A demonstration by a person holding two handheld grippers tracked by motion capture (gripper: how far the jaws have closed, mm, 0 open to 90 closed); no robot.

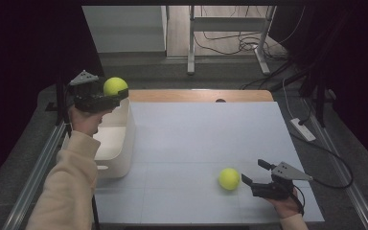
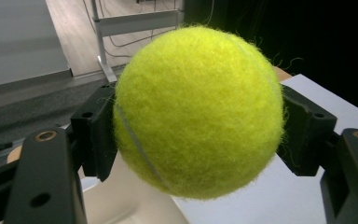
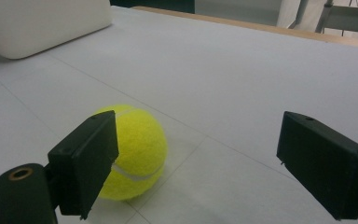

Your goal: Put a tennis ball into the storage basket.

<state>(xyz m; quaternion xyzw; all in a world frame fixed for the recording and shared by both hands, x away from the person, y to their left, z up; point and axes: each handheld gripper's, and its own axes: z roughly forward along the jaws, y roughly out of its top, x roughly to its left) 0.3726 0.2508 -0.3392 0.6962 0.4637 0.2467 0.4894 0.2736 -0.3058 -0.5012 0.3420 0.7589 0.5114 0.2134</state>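
The white bin (image 1: 120,139) sits at the left edge of the white table (image 1: 196,134), its open top facing up and its right wall bordering a wide bare stretch of tabletop. Beyond the bin's far end a strip of wooden edge (image 1: 196,95) runs along the back of the table.

The left gripper (image 1: 106,96) hangs in the air above the bin's far end, held level by a hand (image 1: 84,120) that rises from a cream sleeve (image 1: 69,182). Its jaws are clamped on a tennis ball (image 2: 198,112), pads pressed against both sides of it, with the bin's rim just below in the left gripper view.

A second tennis ball (image 1: 229,178) lies on the table well to the right of the bin, near the front edge, with open surface all around it. The right gripper (image 1: 256,173) rests low just right of this ball, pointing toward the bin, its jaws spread wide and gripping nothing. In the right gripper view the ball (image 3: 130,151) sits just in front of one jaw, not between the pads, and the bin (image 3: 46,23) shows far off.
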